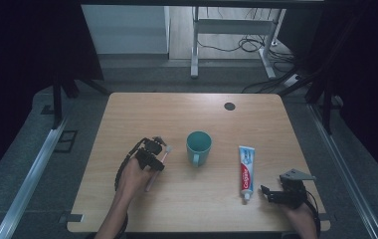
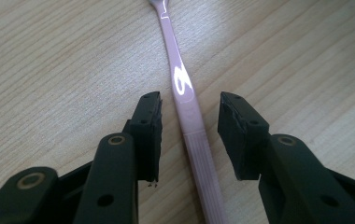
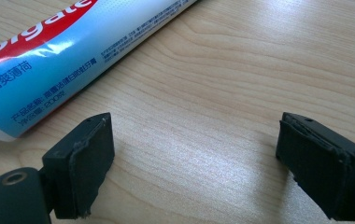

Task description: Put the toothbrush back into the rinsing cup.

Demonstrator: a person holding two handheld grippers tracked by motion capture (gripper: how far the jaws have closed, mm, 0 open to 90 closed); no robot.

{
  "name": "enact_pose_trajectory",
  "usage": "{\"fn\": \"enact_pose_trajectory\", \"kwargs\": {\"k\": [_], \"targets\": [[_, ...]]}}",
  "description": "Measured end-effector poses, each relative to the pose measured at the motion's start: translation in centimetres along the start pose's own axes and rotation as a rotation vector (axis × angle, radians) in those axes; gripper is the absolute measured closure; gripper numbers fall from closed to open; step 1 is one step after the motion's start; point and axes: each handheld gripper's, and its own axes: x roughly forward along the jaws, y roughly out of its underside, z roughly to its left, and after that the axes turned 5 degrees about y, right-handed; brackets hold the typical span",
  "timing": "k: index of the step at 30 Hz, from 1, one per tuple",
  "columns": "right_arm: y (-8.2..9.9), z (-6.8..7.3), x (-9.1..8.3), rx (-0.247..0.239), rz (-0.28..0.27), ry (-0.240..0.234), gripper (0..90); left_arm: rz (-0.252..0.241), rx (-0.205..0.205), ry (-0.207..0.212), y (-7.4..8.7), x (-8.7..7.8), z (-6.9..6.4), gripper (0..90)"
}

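A pale wooden counter (image 1: 192, 204) sits under dim light, with dark curtains at both sides and a white desk frame (image 1: 232, 35) with cables on the floor beyond. Your left gripper (image 1: 159, 149) stands with its jaws parted on either side of the pink toothbrush (image 2: 185, 100), which lies flat on the wood between them, untouched by either pad. Just to its right stands the teal mug (image 1: 198, 147), upright, handle toward you. Farther right lies the toothpaste tube (image 1: 246, 169), cap toward you. Your right gripper (image 1: 271, 193) rests beside that cap, jaws spread wide with bare wood between them.
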Motion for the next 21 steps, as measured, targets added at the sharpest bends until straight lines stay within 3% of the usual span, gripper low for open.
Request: {"fn": "enact_pose_trajectory", "kwargs": {"k": [10, 21], "targets": [[0.0, 0.0, 0.0, 0.0, -0.001, 0.0, 11.1, 0.06, -0.029, -0.022, -0.9, 0.6, -0.1, 64.7], [0.0, 0.0, 0.0, -0.001, 0.0, 0.0, 11.1, 0.118, -0.043, -0.04, -1.5, 0.6, -0.5, 77.9]]}}
